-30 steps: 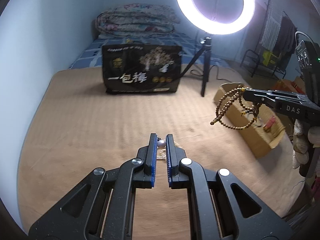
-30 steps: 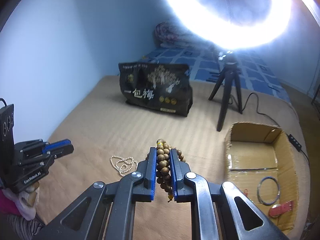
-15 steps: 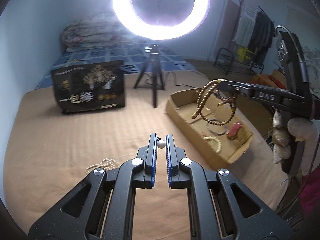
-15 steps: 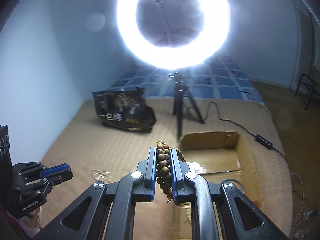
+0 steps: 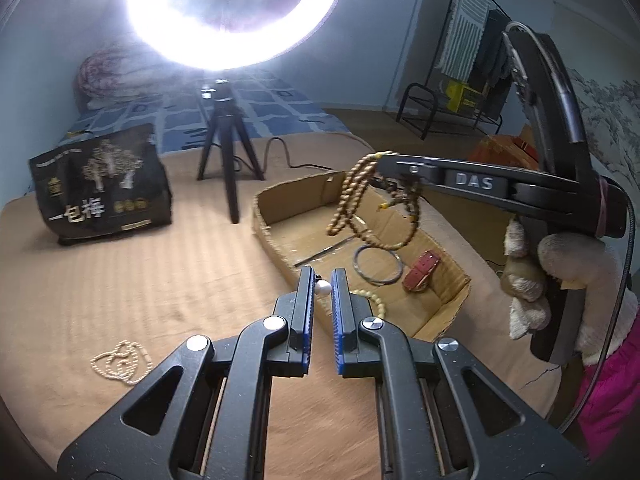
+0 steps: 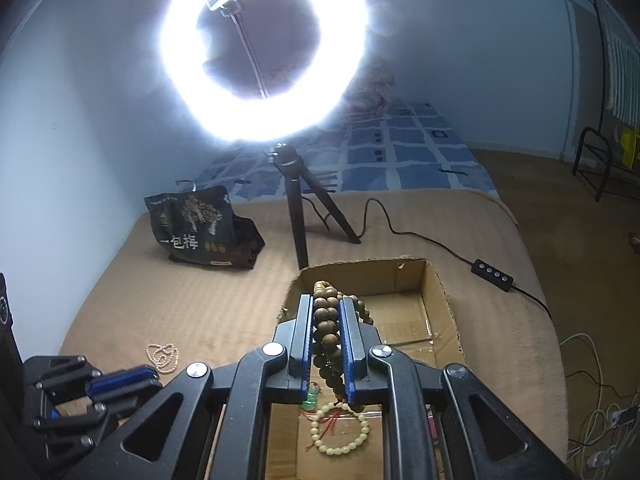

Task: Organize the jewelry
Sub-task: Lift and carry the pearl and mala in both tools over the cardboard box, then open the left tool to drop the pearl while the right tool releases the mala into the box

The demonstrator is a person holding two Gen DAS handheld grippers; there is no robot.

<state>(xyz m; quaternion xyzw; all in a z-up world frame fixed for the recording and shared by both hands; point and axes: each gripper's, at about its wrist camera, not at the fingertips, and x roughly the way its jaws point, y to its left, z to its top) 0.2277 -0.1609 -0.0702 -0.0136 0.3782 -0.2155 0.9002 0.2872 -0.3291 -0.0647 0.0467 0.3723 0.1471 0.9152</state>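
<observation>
Beads (image 6: pixel 326 322): brown wooden strand, round grained beads, looped several times; in the left view it hung in loose loops over the box (image 5: pixel 280 216), centre right of frame.
Pearl (image 5: pixel 323 288): small, white, glossy, at the centre of the left view.
Pearl strand (image 5: pixel 120 362): pale, tangled in a small heap on the tan mat (image 5: pixel 140 280), lower left of the left view — well apart from the box.
Box contents: thin ring (image 5: pixel 376 266), red piece (image 5: pixel 422 276), cream bead bracelet (image 6: pixel 340 428) with red thread, all on the cardboard floor.
Right gripper (image 6: pixel 326 344): clenched on the beads, held above the box, fingers pointing toward the ring light (image 6: pixel 264 48); gloved hand (image 5: pixel 560 276) on its handle at the right edge.
Left gripper (image 5: pixel 322 292): jaws nearly together, pinching the pearl at their tips, level over the mat just beside the box's near wall.
Edges and room: box open-topped, low-walled; tripod (image 5: pixel 226 160) and black bag (image 5: pixel 100 184) behind in the upper left; bare mat spread wide on the left — cable along the mat's far right.
</observation>
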